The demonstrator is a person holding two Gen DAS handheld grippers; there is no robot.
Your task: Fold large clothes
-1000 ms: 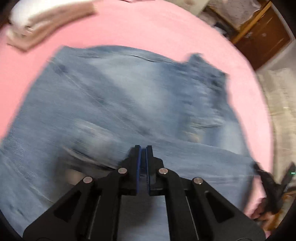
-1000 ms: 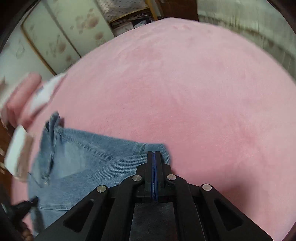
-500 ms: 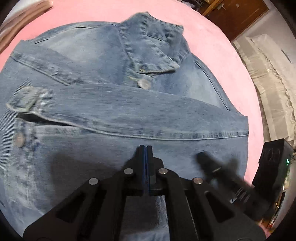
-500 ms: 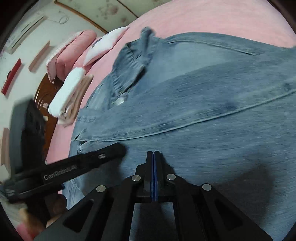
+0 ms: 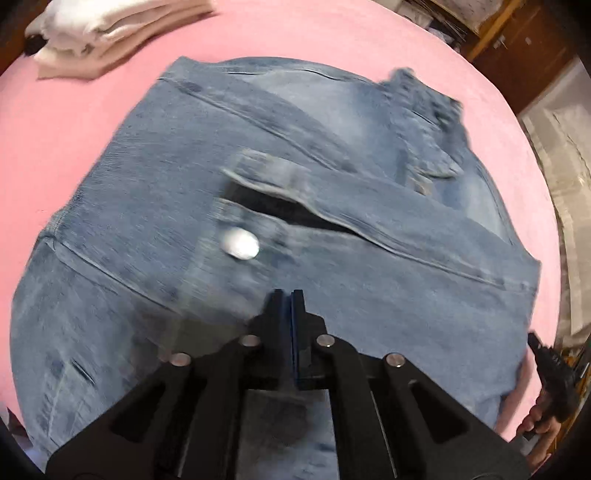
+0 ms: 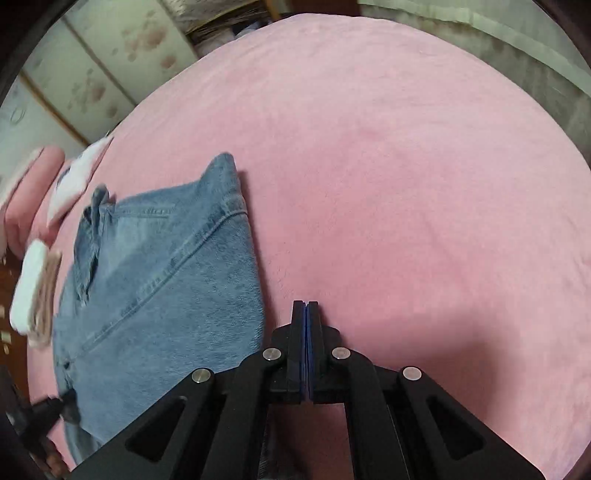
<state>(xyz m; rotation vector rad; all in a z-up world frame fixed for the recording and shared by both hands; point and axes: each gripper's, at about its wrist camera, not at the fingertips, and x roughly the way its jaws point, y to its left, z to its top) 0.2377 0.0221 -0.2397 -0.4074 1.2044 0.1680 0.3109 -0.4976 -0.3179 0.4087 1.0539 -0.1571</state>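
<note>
My left claw (image 5: 287, 295) is clenched, jaws pressed together with nothing between them, hovering over the jacket (image 5: 332, 221). The jacket lies spread on the pink blanket (image 5: 92, 92), a sleeve (image 5: 406, 229) folded across its front and the collar (image 5: 424, 110) at the far end; a metal button (image 5: 240, 248) shows near the middle, blurred. Folded towels (image 5: 103, 33) sit beyond the jacket, apart from it. My right claw (image 6: 306, 306) is likewise clenched on nothing, above bare blanket (image 6: 406, 166) just beside the jacket's (image 6: 159, 277) right edge. From there I see the left claw's tip (image 6: 55, 406) at the jacket's near corner.
</note>
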